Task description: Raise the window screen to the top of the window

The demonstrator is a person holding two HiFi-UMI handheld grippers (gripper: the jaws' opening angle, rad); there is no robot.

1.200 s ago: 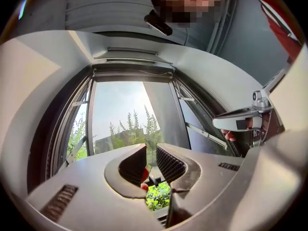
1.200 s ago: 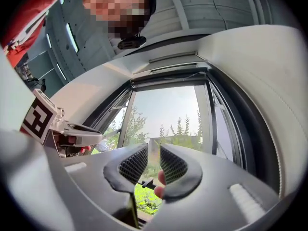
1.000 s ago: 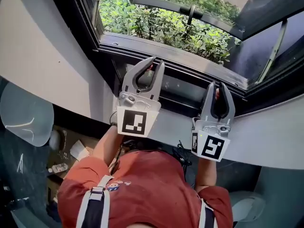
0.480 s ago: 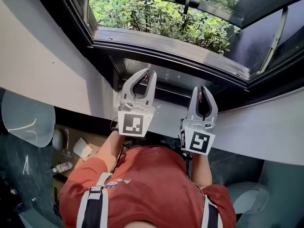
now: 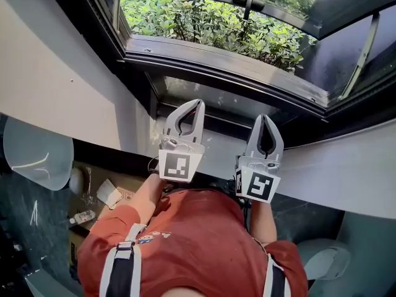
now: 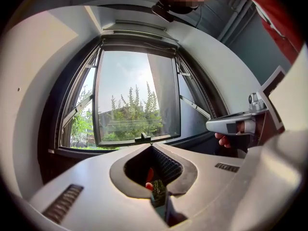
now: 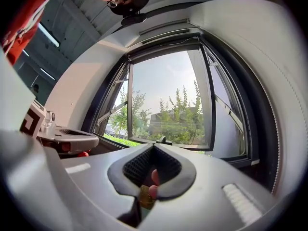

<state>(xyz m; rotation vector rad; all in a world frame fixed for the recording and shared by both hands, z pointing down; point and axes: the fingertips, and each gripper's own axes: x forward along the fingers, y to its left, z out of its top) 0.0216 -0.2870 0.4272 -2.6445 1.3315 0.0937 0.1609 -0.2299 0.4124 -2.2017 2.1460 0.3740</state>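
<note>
Since a second ago both grippers have been brought down from beside the window's lower frame (image 5: 216,64) to just beneath it. Their jaws, then held apart, have just been closing, so the left gripper (image 5: 199,103) and the right gripper (image 5: 265,117) are now seen with tips brought together. Nothing of the screen can be made out between the tips in either gripper view; through the hollow behind them only what looks like a fingertip of the holding hand is shown. The window screen itself cannot be picked out with certainty. No mesh is seen across the opening above the lower frame, so it is judged to sit low, perhaps at the pale strip (image 5: 232,101) just under that frame, at which both grippers are pointed. The closing is read as the take-hold step, or as shut tips set for a push, with the raising not yet begun. No brand, label or writing can be read: only black-and-white square markers (image 5: 177,166) are carried on the grippers' cubes, and a patch (image 5: 148,242) on the red shirt (image 5: 185,246) is too small to be read.
</note>
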